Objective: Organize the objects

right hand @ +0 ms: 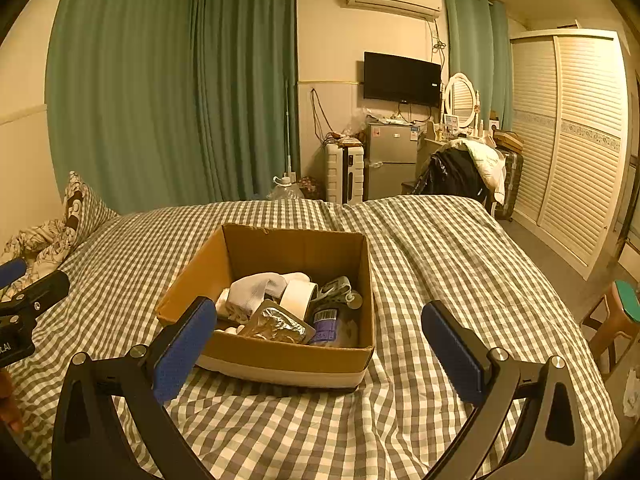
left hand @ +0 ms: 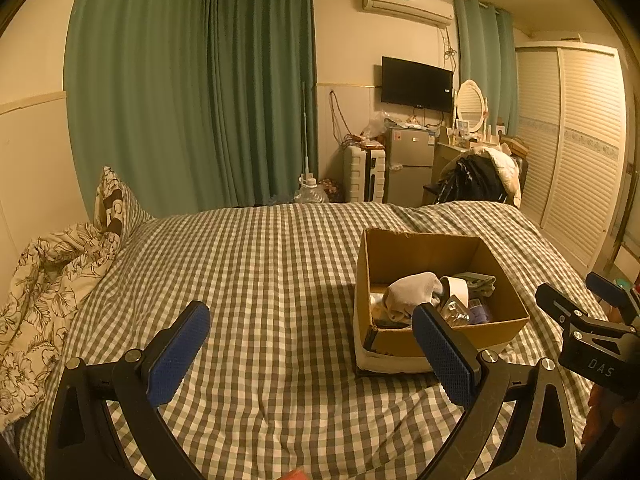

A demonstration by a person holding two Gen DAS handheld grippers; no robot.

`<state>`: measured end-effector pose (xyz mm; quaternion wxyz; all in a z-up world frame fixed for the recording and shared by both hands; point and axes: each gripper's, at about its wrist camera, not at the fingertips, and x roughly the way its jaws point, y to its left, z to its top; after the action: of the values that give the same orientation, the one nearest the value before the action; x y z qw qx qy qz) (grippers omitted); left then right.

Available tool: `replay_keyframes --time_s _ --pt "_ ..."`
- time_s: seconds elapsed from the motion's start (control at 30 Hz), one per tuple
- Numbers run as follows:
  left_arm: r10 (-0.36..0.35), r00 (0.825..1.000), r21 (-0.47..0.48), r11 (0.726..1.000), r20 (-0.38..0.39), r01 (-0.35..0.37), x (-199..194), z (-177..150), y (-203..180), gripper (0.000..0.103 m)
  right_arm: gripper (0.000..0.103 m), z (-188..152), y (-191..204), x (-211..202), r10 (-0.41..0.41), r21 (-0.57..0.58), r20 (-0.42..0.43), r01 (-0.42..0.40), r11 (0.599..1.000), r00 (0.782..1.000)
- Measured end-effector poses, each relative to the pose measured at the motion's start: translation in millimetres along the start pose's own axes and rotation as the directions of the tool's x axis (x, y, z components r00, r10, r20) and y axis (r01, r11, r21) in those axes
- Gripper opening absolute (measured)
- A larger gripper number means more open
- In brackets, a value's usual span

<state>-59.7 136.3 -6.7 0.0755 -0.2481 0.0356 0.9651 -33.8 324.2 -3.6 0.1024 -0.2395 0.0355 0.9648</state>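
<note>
An open cardboard box (right hand: 280, 354) sits on the checked bed, also in the left wrist view (left hand: 496, 326). It holds a white sock (right hand: 256, 290), a roll of white tape (right hand: 298, 298), a foil pack (right hand: 278, 326), a purple labelled bottle (right hand: 326, 320) and a grey item (right hand: 336, 288). My left gripper (left hand: 312, 348) is open and empty, left of the box. My right gripper (right hand: 320, 344) is open and empty, just in front of the box, its left pad before the box's near corner.
The checked bedspread (left hand: 260, 280) covers the bed. A floral duvet and pillow (left hand: 60, 264) lie at the left. Beyond the bed stand a small fridge (right hand: 390, 160), a suitcase (right hand: 344, 174), a chair with coats (right hand: 460, 170) and a louvred wardrobe (right hand: 572, 140). A stool (right hand: 618, 316) stands right.
</note>
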Motion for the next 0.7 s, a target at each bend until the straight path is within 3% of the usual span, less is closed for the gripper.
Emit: replay_keyframes --time_s 0.7 --pt "0.014 1.0 0.011 1.0 -0.006 -0.014 -1.8 -2.8 -1.9 0.103 0.103 -1.5 2.6 1.3 0.003 -0.002 -0.001 -0.003 1.0 1.0"
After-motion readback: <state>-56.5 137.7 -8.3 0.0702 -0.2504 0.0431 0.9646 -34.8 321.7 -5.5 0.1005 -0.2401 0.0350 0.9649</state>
